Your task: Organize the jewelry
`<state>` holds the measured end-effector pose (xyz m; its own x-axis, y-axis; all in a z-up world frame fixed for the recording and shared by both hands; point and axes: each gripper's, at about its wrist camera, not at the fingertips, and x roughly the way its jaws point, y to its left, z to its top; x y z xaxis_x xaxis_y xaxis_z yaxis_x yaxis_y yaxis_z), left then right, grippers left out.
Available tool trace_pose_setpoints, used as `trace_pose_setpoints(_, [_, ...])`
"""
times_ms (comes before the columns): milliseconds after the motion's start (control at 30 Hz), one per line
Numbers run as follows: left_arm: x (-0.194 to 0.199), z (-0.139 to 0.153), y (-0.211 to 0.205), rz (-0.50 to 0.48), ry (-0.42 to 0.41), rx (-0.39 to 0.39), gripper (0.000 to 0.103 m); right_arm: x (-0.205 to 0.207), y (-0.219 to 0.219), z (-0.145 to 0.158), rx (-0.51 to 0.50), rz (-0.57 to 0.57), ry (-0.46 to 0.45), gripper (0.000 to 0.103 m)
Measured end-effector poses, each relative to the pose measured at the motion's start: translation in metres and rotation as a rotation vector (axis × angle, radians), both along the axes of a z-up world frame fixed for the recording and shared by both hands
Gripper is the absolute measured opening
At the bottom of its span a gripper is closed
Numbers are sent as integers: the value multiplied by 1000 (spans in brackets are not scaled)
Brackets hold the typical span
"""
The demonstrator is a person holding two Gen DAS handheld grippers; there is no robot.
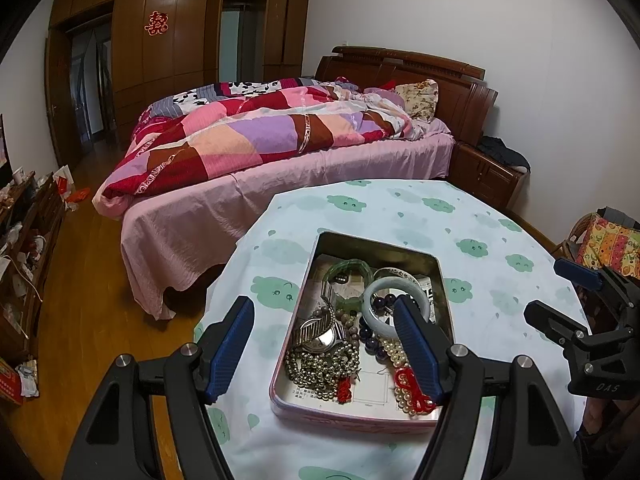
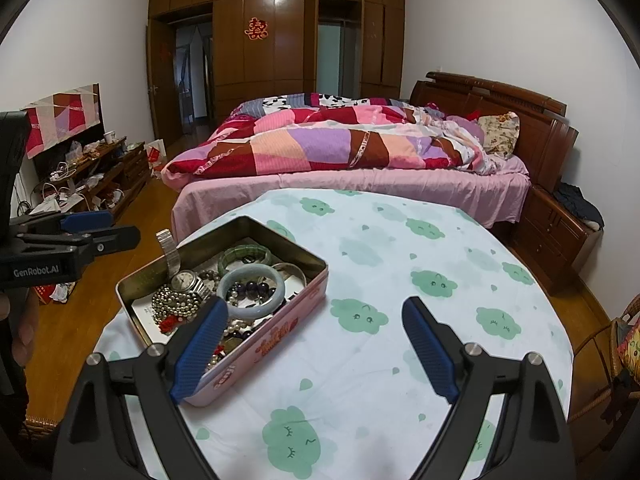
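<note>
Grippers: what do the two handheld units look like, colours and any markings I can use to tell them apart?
Both look alike: matte black plastic frames, silver pivot bolts, ribbed blue pads on the fingers. The left gripper shows white "GenRobot.AI" lettering on its body in the right wrist view. The right gripper shows "DAS" on its body in the left wrist view. No cables are visible.

Left gripper point(image 1: 325, 344), right gripper point(image 2: 312, 346): black frames, ribbed blue pads, silver bolts, possibly bare fingers
</note>
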<state>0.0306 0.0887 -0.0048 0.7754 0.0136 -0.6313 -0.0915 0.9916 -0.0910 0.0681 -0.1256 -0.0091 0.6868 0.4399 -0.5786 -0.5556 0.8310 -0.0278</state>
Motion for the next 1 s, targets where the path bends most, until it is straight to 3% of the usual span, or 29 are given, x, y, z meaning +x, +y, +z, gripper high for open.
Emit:
trace_pose_setpoints(533, [2,-7,-2,39,20,38,80,0,-4,-2,-5,-2,2,91])
trace_pose_setpoints(667, [2,-7,-3,45,15,59,87,0,-3,-4,-5,-3,3,91])
trace_pose_setpoints(1000, [0,-5,-8,11,1,60,87,1,-5,-13,-9,-10,8,92])
